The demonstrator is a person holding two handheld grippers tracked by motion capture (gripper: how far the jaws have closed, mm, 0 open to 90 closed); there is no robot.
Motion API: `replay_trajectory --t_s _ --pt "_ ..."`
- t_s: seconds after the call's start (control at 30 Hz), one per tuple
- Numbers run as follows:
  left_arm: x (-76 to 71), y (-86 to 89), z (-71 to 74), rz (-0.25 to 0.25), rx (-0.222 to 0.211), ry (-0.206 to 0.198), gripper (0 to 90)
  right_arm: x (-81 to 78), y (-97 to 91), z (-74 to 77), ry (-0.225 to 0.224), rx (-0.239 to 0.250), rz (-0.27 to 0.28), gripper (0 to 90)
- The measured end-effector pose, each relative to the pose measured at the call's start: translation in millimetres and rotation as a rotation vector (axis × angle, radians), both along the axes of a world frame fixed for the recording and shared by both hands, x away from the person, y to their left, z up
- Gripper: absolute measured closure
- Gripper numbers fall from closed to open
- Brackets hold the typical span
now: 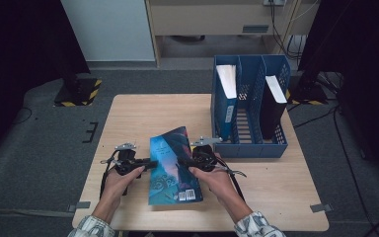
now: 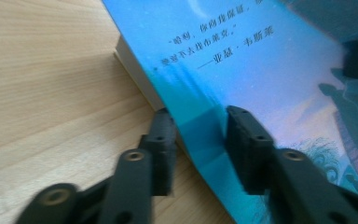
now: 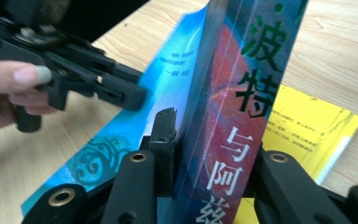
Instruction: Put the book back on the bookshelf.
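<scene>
A paperback book [image 1: 172, 168] with a blue back cover stands tilted at the middle of the wooden table [image 1: 138, 113], its barcode end toward the person. My left gripper [image 1: 150, 164] clamps its left edge. In the left gripper view the cover [image 2: 242, 60] runs between the jaws of that gripper [image 2: 200, 135], one under the page block and one on top. My right gripper [image 1: 185, 160] holds the right side. In the right gripper view that gripper [image 3: 214, 140] is shut across the red and blue spine [image 3: 242, 93]. The left gripper [image 3: 121, 93] shows beyond, pressed on the cover.
A blue file holder [image 1: 249, 148] stands at the table's right rear, just beyond my right gripper, with a blue book [image 1: 225, 94] and a black book [image 1: 272, 103] upright in it. Something flat and yellow [image 3: 307, 121] lies on the table behind the spine.
</scene>
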State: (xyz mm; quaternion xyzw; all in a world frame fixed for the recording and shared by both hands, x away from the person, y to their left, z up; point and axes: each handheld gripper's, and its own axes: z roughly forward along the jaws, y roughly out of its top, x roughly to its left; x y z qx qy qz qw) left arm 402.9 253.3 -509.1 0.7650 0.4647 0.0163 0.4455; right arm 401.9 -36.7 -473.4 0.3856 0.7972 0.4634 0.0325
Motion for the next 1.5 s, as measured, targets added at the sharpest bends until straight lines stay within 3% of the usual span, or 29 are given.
replay_trajectory --t_s 0.2,0.37,0.53,0.7,0.8,0.93,1.5 --pt "-3.4 -0.4 10.6 0.007 0.051 -0.044 79.1 2.0 1.6 2.9 -0.01 -0.031 0.003 66.3" --pt "-1.8 2.5 18.2 0.02 0.046 -0.061 81.8 5.4 4.2 7.5 -0.012 -0.045 0.004 65.2" --pt "-0.1 5.3 28.4 0.02 0.061 -0.092 82.8 10.0 7.0 10.6 -0.051 -0.064 0.007 61.5" --pt "-0.6 6.4 41.8 0.011 0.061 -0.122 85.5 14.0 7.7 10.9 -0.044 -0.087 -0.004 57.1" --pt "0.9 1.8 44.6 0.0 0.099 -0.128 85.8 16.7 6.1 7.8 -0.031 -0.08 -0.008 58.4" --pt "3.6 1.1 43.6 0.0 0.098 -0.12 85.8 18.9 3.4 7.5 -0.01 -0.058 -0.013 60.8" --pt "12.7 1.5 60.8 0.015 0.105 -0.163 86.0 28.3 4.4 27.1 -0.075 -0.031 -0.033 66.7"
